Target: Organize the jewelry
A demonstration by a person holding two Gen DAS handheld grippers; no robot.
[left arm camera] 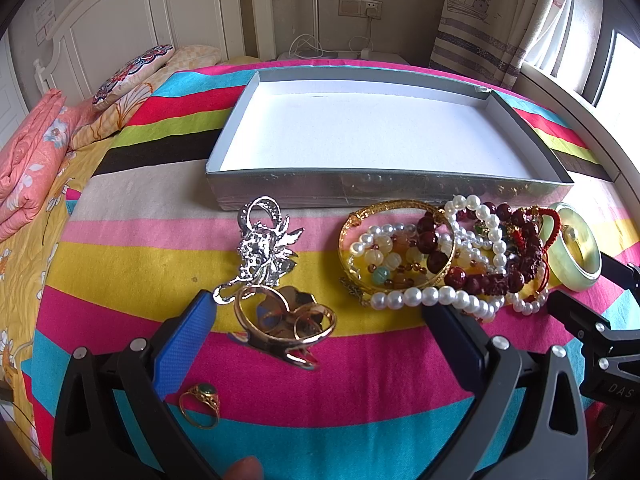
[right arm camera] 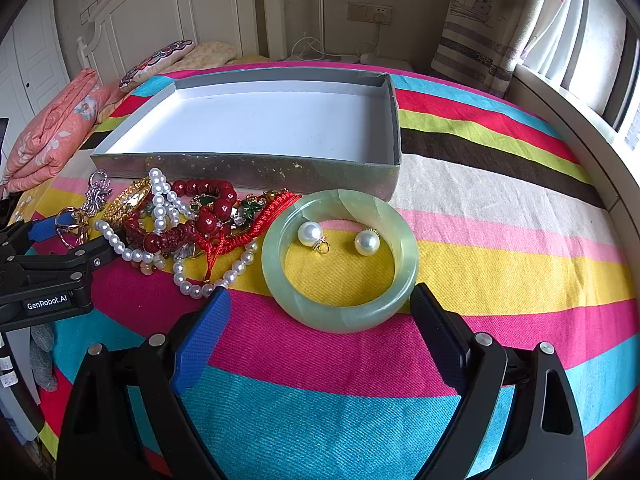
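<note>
- Pale green jade bangle (right arm camera: 340,308) lies flat on the striped bedspread (right arm camera: 500,248), just ahead of my right gripper (right arm camera: 320,304), whose fingers are spread wide with nothing between them.
- Two white pearl earrings with gold loops (right arm camera: 310,234) sit inside the bangle's ring.
- Left of it is a tangle: white pearl necklace (left arm camera: 428,296), dark red bead bracelet (left arm camera: 436,260), gold bangle (left arm camera: 352,224) and red cord (right arm camera: 276,210).
- Further left, a gold hair clip (left arm camera: 284,320) lies between the wide-open fingers of my left gripper (left arm camera: 320,306), ungripped, beside a silver brooch (left arm camera: 266,248) and a green-stoned gold ring (left arm camera: 200,404).
- Beyond all this stands an empty grey shallow box with white lining (left arm camera: 384,192).
</note>
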